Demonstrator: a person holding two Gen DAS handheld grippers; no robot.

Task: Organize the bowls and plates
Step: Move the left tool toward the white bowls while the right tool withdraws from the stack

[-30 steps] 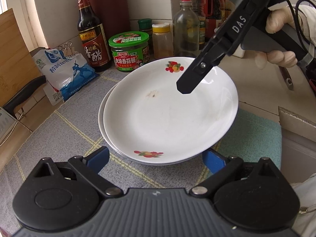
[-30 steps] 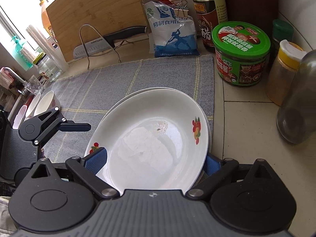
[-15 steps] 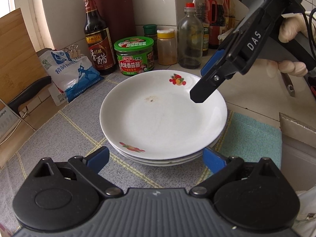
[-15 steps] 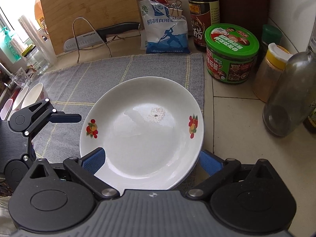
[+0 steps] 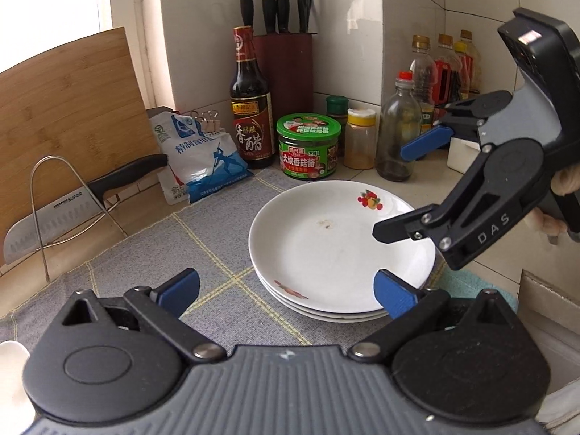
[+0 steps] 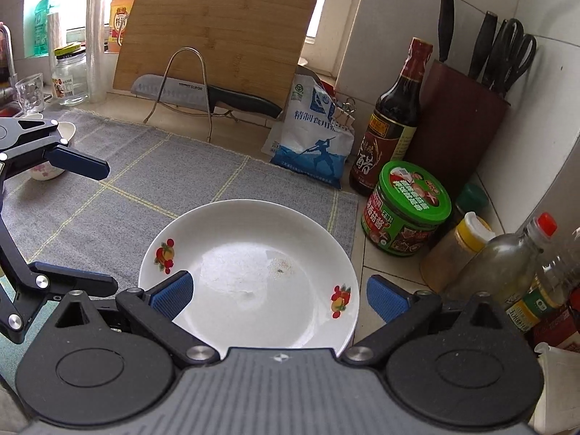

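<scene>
Top plate no longer tilted in my jaws; now flat on plate stack, centre-right of left view, on grey mat. My right gripper has pulled back toward right edge of left view, jaws spread wide, holding nothing; plate rim lies below between pads, untouched. My left gripper has also lifted off, open, empty. Small bowl at far left of right view, behind left finger.

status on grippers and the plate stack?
Left gripper open, empty. Right gripper open, empty, over plate stack on grey mat. Nothing blocking.
</scene>
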